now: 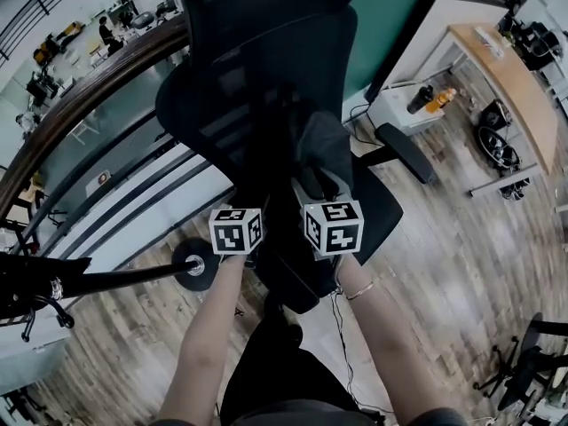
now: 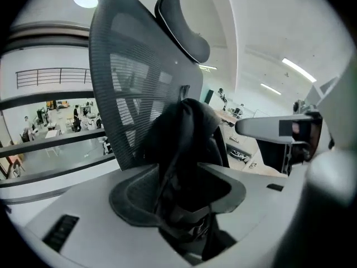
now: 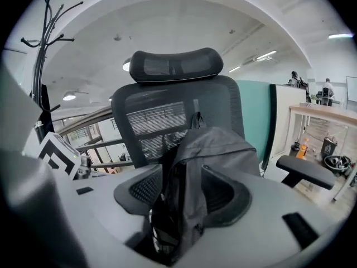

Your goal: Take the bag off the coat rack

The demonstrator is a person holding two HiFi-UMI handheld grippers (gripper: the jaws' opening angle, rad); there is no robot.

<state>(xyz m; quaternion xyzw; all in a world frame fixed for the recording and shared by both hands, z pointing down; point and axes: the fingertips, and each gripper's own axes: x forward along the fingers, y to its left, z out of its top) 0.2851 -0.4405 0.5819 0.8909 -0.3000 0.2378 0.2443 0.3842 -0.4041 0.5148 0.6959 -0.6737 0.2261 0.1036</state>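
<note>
Our left gripper and right gripper are both released. In each gripper view the jaws stand apart with the bag rising between them, and we see slack room beside the fabric rather than a pinch (the cloth may brush a pad; we cannot rule that out). The bag is not on the coat rack. It sits on the office chair, leaning against its mesh back, with its long axis roughly upright and the carry loop at the top. From either gripper it lies dead ahead at 12 o'clock, so the two hands flank it about evenly and neither is clearly nearer. The coat rack stands at about 10 o'clock in the right gripper view and at about 9 o'clock from our hands in the head view, well apart from the chair. We judge the removal itself done, and the next move turns on that straight-ahead line. Each gripper would need to back out toward 6 o'clock along its own jaws, since a sideways pull could catch the fabric and tip the bag.
</note>
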